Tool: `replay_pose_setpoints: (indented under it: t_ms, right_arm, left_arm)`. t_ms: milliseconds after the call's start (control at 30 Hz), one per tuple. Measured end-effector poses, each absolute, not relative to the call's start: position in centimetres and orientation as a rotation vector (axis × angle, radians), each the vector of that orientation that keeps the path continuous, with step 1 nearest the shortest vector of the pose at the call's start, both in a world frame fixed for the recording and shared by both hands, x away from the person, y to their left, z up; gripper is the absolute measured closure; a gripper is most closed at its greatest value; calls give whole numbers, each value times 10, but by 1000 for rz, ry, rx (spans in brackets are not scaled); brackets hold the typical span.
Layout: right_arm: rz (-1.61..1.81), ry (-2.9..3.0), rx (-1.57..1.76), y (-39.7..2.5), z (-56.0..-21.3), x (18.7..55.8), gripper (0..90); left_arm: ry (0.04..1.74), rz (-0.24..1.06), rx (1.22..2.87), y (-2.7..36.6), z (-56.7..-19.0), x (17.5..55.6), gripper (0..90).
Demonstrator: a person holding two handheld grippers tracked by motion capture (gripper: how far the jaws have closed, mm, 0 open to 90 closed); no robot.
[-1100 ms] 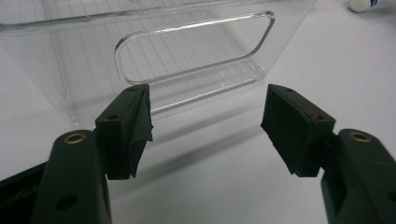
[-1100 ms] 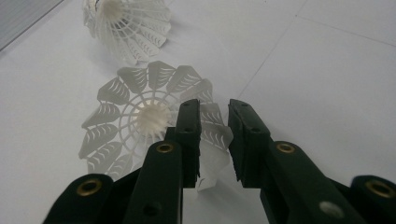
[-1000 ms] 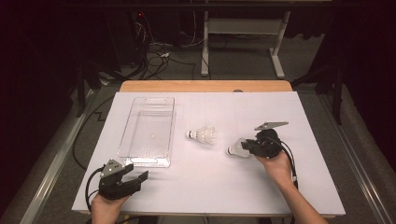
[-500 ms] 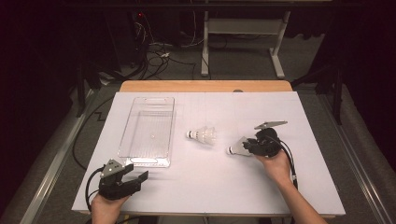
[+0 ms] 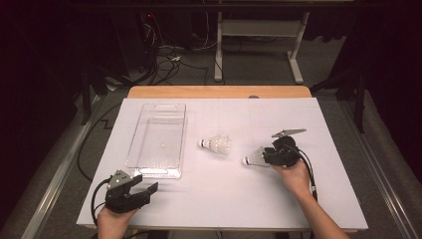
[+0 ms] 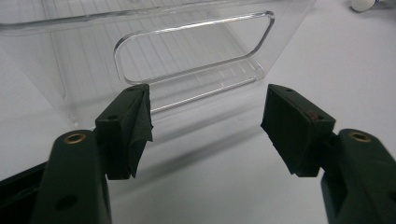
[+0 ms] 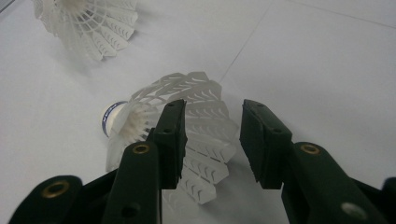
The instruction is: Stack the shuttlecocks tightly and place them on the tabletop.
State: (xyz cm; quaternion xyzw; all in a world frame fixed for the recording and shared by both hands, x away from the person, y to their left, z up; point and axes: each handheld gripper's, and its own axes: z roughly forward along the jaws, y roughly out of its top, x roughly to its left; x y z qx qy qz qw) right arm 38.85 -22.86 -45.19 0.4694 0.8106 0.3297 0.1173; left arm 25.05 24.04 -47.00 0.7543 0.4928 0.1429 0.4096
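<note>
A white shuttlecock (image 5: pixel 253 159) lies on the white table cover at right. My right gripper (image 5: pixel 266 157) is shut on its skirt, cork pointing left. In the right gripper view the feathered skirt (image 7: pixel 208 135) sits between the two black jaws (image 7: pixel 212 106), and the blue-banded cork (image 7: pixel 111 116) sticks out to the left. A second shuttlecock (image 5: pixel 217 144) rests free near the middle of the table, and it appears again (image 7: pixel 88 21) at the top left of that view. My left gripper (image 5: pixel 145 185) stands open near the front left, in front of a clear plastic tray (image 5: pixel 157 106).
The tray's near end wall with its handle slot (image 6: pixel 196 51) stands just beyond my left gripper (image 6: pixel 208 91). The tray is empty. A wooden table edge (image 5: pixel 219 91) runs along the back. Cables and a desk frame lie on the floor beyond.
My right gripper has slid left onto the near shuttlecock and its jaws have come in around the skirt. The left gripper and the other shuttlecock have stayed where they were.
</note>
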Motion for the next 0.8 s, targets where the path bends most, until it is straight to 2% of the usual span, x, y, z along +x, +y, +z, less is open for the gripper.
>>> replay_pose_setpoints:
  t_ms: [800]
  right_arm:
    - [981,2346,1394,-237,-450,387,561]
  left_arm:
    - [1241,362,1900,240,-470,250,337]
